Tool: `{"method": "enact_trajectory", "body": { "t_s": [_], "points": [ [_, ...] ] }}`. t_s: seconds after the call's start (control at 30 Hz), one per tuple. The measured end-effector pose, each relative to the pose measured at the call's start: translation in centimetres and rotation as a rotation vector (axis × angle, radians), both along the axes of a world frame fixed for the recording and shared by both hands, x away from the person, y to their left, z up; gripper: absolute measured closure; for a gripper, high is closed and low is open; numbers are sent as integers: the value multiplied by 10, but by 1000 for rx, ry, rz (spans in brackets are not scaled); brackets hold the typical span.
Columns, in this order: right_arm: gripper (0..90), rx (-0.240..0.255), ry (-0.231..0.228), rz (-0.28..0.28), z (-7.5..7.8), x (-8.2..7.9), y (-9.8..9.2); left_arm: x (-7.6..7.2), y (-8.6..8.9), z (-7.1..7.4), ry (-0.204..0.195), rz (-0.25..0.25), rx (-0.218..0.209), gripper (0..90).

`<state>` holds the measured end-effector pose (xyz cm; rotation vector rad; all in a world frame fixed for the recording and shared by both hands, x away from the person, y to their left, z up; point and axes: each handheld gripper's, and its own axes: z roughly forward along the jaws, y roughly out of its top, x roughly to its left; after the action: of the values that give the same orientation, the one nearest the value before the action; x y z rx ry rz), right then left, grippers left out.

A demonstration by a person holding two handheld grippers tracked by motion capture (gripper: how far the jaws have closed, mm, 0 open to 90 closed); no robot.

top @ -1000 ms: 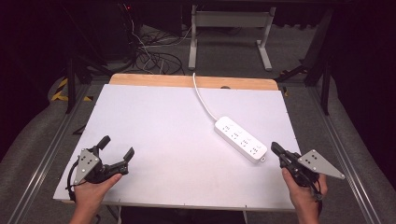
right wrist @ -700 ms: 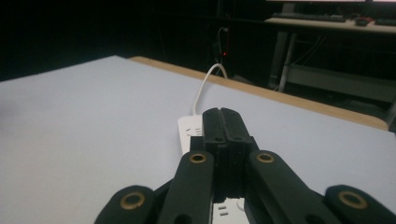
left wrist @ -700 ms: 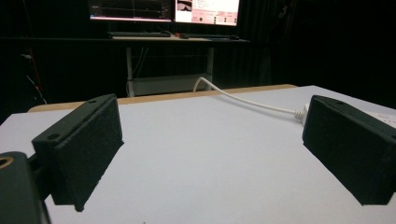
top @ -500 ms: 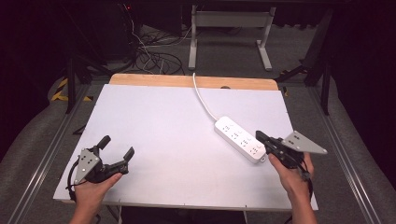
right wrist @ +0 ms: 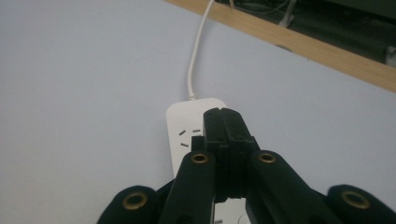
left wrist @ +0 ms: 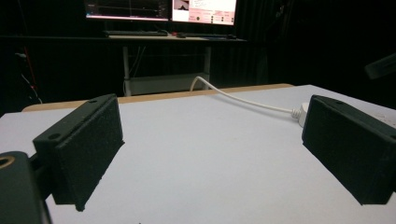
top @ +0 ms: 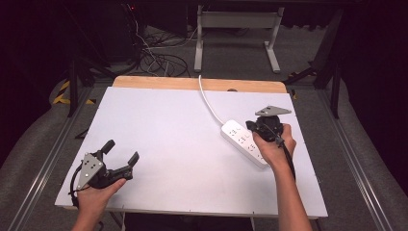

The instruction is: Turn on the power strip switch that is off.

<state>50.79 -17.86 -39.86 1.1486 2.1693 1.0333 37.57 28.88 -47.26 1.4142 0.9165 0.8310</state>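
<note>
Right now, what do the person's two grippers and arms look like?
Both are black two-jaw tools. The left gripper has flat rectangular foam-like pads, a grey three-cornered plate on top and a black cable looping by the hand. The right gripper shows brass-coloured rivets on its black linkage, the same grey plate, and a black cable trailing along the forearm. Both forearms are bare: no sleeves, no gloves.

Light falls evenly from above onto the white table (top: 183, 144), which glows bright while everything around it sinks into darkness. My left gripper's (left wrist: 212, 154) near jaws look soft and grainy; beyond the table, monitors (left wrist: 161, 7) glare.
</note>
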Motion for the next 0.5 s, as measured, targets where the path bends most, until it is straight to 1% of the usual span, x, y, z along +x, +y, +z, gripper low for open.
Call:
{"method": "enact_trajectory", "body": {
  "t_s": [0.03, 0.07, 0.13, 0.17, 0.2, 0.23, 0.3, 0.33, 0.37, 0.5],
  "points": [
    [900, 0, 0, 0, 0, 0, 0, 0, 0, 0, -3, -1, 0, 55],
    [900, 4, 43, -14, -8, 11, 3, 0, 0, 0, -3, -2, 1, 55],
    [900, 18, 74, -37, -17, 20, 5, -1, -1, 0, -1, -3, -2, 56],
    [900, 18, 74, -37, -17, 20, 5, -1, -1, 0, -1, -3, -2, 57],
    [900, 5, 89, -48, -25, 27, 9, -1, -1, 0, -4, -4, 3, 57],
    [900, 2, 94, -47, -28, 30, 11, 0, -1, 0, -1, -4, 2, 57],
    [900, 3, 101, -41, -33, 35, 16, 1, -1, -1, 2, -4, -3, 57],
    [900, 3, 101, -41, -33, 35, 16, 1, -1, -1, 2, -5, 0, 57],
    [900, -23, 108, -39, -38, 40, 21, 1, -1, -1, 3, -6, 3, 57],
    [900, -28, 112, -53, -43, 45, 25, 0, -1, 0, -1, -9, 2, 57]
  ]
}}
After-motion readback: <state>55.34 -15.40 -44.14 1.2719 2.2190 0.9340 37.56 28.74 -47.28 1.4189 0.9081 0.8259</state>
